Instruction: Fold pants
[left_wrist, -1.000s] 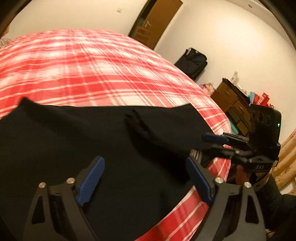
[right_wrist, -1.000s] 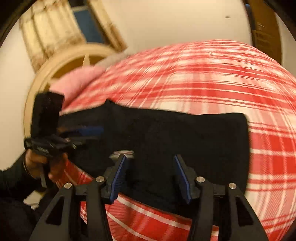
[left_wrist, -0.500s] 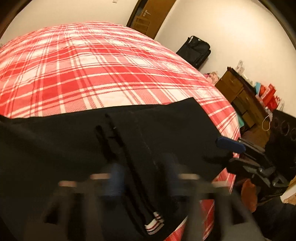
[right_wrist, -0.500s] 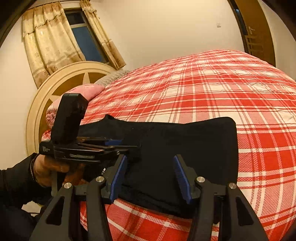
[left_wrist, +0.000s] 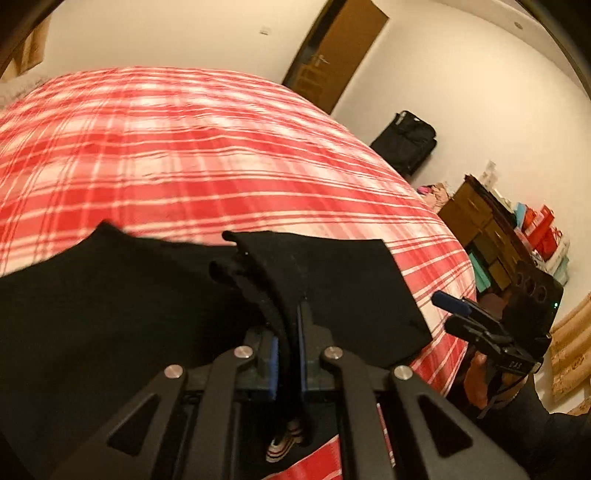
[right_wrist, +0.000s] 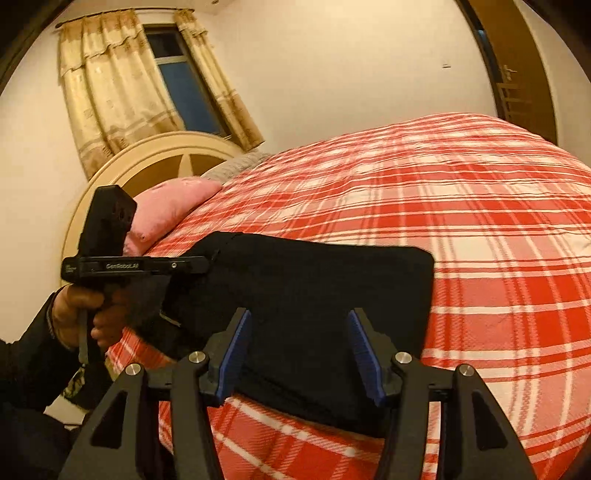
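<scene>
Left gripper (left_wrist: 287, 345) now clamped on pants (left_wrist: 332, 280) (fold lifted)

pants (left_wrist: 332, 280): black | bedspread (left_wrist: 184, 147): red-white plaid | pillow (right_wrist: 173, 206): pink

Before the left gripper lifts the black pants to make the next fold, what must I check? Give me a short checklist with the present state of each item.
1. Left gripper has the black fabric pants: ok, jaws shut on a raised fold.
2. Grip takes all layers of the fold: cannot tell, the layers are dark and bunched.
3. Right gripper is free of the cloth: ok, jaws open, hovering over the near edge of the pants.
4. Landing area on the red and white plaid bed cover: ok, bare beyond the pants.
5. Pants lie flat: not ok, the cloth is bunched near the left gripper.
6. Striped cuff is tucked in: not ok, it hangs below the left jaws.
</scene>
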